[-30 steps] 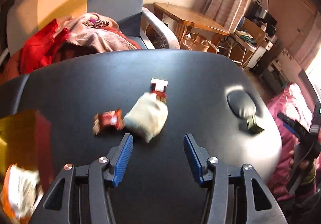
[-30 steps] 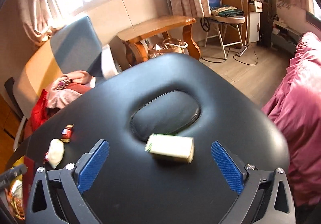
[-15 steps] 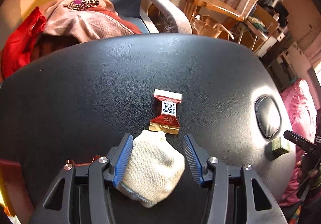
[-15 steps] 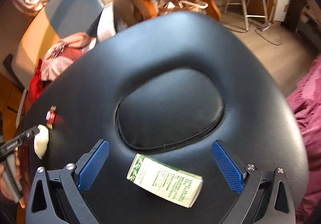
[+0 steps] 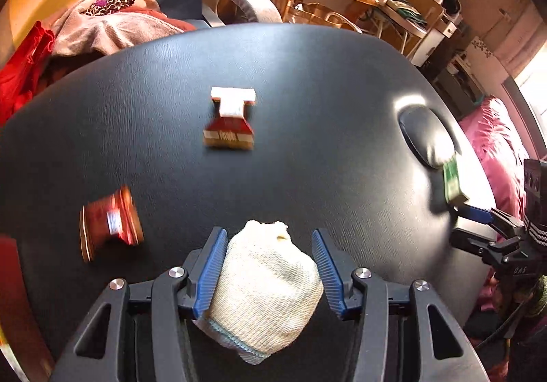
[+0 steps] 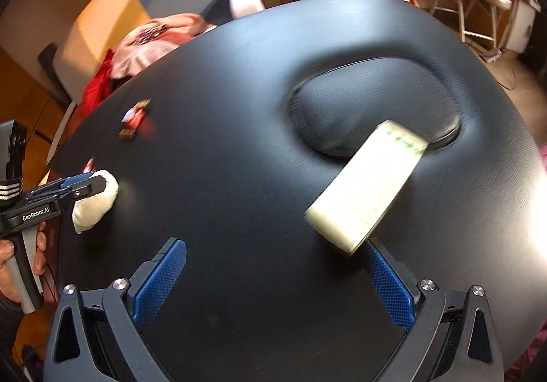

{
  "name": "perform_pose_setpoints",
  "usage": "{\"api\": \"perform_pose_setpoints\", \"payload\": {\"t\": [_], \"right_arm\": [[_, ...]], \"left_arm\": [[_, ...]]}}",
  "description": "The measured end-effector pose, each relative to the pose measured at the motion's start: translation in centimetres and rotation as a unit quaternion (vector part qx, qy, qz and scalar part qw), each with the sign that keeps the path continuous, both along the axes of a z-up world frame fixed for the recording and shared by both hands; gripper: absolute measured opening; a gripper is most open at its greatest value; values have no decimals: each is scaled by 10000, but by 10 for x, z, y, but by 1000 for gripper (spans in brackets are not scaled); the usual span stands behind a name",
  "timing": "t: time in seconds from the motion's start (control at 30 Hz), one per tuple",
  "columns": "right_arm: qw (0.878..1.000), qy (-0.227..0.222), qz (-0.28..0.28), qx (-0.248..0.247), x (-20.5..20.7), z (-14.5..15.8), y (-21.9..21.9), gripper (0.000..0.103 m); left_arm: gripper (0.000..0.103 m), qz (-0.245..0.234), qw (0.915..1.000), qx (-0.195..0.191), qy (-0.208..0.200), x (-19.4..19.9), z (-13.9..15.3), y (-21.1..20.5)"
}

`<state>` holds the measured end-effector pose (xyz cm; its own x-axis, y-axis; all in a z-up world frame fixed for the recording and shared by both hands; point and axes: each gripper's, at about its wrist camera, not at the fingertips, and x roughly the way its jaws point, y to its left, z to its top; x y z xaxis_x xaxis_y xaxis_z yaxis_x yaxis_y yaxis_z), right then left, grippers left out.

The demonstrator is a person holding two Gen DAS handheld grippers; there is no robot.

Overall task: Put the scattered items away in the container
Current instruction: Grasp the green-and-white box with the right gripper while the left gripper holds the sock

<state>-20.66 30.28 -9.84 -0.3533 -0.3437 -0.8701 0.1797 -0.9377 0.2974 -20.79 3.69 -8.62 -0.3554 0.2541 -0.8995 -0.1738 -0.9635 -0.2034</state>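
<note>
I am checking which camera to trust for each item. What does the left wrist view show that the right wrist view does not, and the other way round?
Only the left wrist view shows the knitted pouch lying between the left tool's two blue pads, with a gap showing on the right side, and the whole of the blurred red wrapper to its left.

Only the right wrist view shows the right tool open, with the pale green box near its right finger.

Both show the black padded table, the pouch, the box and the red-and-white candy.
</note>
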Motion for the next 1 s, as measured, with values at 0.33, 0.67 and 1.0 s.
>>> {"api": "perform_pose_setpoints", "payload": {"t": [0.33,0.67,1.0], "right_arm": [[9874,225,-1254,-933,44,11,52,103],[9645,-100,-2601,-442,-5,2,96,86],[9783,98,-1839,945,-19,3,49,44]], "left_arm": [[53,221,9994,160,193,94,8,-25],[53,600,9967,466,282,129,13,-67],[53,351,9968,679,248,144,11,-71]]}}
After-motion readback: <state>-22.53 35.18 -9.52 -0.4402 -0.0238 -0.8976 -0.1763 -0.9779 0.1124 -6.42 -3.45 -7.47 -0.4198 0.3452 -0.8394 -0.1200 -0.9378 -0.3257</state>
